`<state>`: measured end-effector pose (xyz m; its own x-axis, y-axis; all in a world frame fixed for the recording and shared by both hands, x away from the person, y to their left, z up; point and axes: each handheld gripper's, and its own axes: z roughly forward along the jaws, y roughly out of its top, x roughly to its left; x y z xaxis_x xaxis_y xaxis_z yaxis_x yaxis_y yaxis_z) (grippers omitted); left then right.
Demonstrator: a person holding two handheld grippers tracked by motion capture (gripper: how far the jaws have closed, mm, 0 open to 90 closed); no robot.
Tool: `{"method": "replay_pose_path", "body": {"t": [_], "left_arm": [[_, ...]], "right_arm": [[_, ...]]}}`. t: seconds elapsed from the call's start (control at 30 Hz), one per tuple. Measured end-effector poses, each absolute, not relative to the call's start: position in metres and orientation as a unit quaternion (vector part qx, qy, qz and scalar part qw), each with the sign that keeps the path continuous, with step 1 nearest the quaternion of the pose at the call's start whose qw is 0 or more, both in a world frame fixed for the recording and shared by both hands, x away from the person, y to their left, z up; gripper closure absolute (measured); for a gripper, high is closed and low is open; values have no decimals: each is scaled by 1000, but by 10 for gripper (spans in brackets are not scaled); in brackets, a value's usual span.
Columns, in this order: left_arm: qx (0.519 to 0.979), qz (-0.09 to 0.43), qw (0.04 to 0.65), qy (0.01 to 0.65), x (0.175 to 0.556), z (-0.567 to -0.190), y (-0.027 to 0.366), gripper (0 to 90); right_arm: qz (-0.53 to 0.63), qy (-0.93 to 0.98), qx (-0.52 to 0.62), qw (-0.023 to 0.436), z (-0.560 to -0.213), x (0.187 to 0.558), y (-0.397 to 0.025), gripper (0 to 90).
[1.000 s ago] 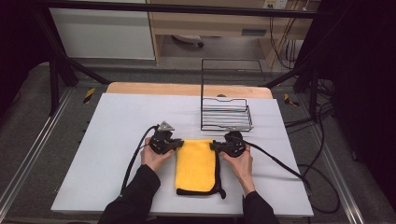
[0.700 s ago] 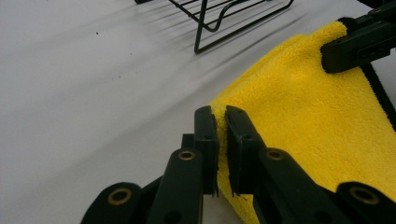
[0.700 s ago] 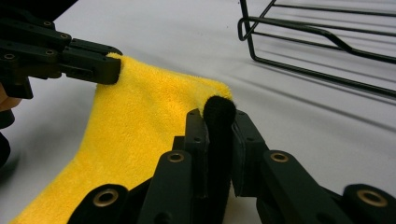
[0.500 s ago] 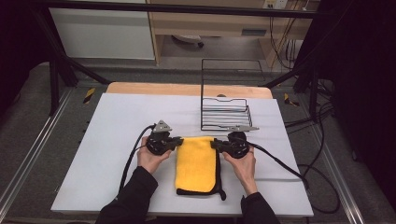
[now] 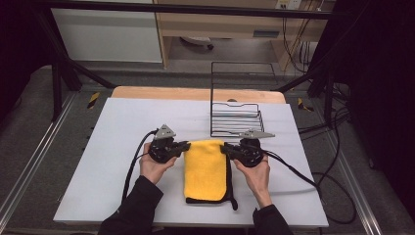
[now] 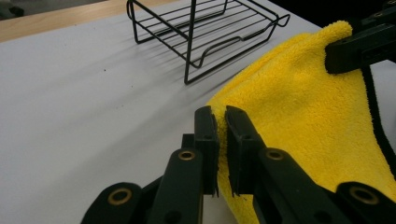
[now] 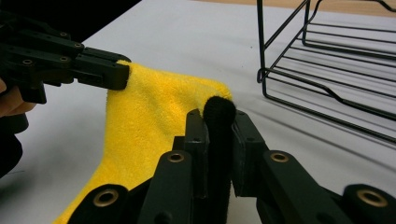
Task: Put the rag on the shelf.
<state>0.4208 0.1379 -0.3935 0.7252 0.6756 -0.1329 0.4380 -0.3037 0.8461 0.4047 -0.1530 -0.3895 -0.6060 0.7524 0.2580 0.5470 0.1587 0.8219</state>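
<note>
Our left gripper (image 6: 222, 140) pinches the far left corner of the folded yellow fleece cloth with black edging (image 5: 207, 169), jaws nearly pressed together on the pile. Our right gripper (image 7: 215, 128) clamps the far right corner by its black hem. The cloth lies flat on the white counter (image 5: 117, 127), just in front of the black wire rack (image 5: 236, 117). We judge it light, soft and limp: it will sag between the grippers, so the corners are the places to hold, and the thicker hem should slip less.

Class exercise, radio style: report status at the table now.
Left gripper and right gripper shut on yellow towel far corners. Wire rack just beyond, apart.
</note>
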Motion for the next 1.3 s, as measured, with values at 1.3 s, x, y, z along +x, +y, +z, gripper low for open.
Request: {"method": "replay_pose_path", "body": {"t": [1.3], "left_arm": [[764, 178, 538, 308, 397, -332, 135, 838]], "right_arm": [[535, 725, 389, 192, -329, 374, -161, 799]]}}
